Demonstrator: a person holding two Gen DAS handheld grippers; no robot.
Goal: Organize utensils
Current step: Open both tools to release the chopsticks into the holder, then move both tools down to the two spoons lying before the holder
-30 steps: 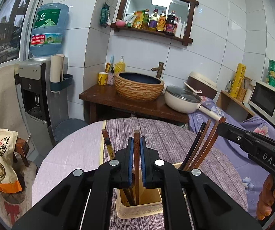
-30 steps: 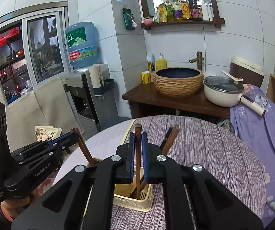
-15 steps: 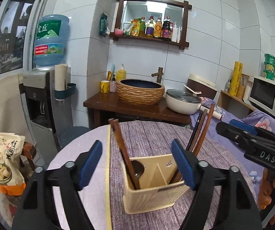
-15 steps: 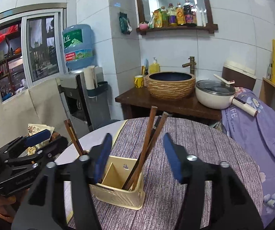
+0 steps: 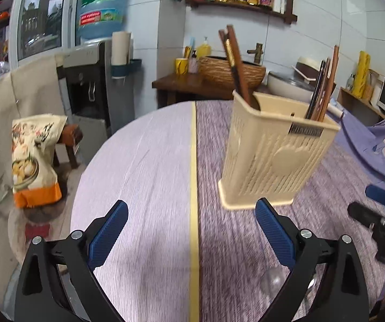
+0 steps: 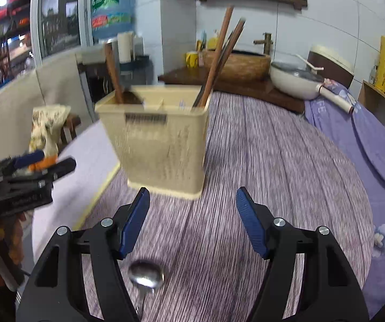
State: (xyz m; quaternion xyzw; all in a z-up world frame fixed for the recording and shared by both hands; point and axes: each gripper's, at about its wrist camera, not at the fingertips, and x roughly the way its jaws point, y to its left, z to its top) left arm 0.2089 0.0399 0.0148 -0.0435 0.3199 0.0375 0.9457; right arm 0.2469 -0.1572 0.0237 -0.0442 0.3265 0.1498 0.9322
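Right wrist view: your right gripper (image 6: 191, 214) has just been opening and its blue pads stand well apart with nothing between them, above the purple striped table (image 6: 273, 161). A metal spoon (image 6: 146, 271) lies on the cloth just near of the gap, slightly left. Farther off stands the beige utensil holder (image 6: 160, 145), with brown chopsticks (image 6: 219, 53) leaning in its right compartment and a wooden-handled utensil (image 6: 111, 72) in its left. In the left wrist view your left gripper (image 5: 191, 228) has also just been spreading; it is wide and empty over the yellow tape line (image 5: 193, 161), with the holder far and right of it. The sticks look delivered, so the spoon seems the next piece. That calls for lowering the right gripper's pads around the spoon's handle, which is mostly hidden, before closing.
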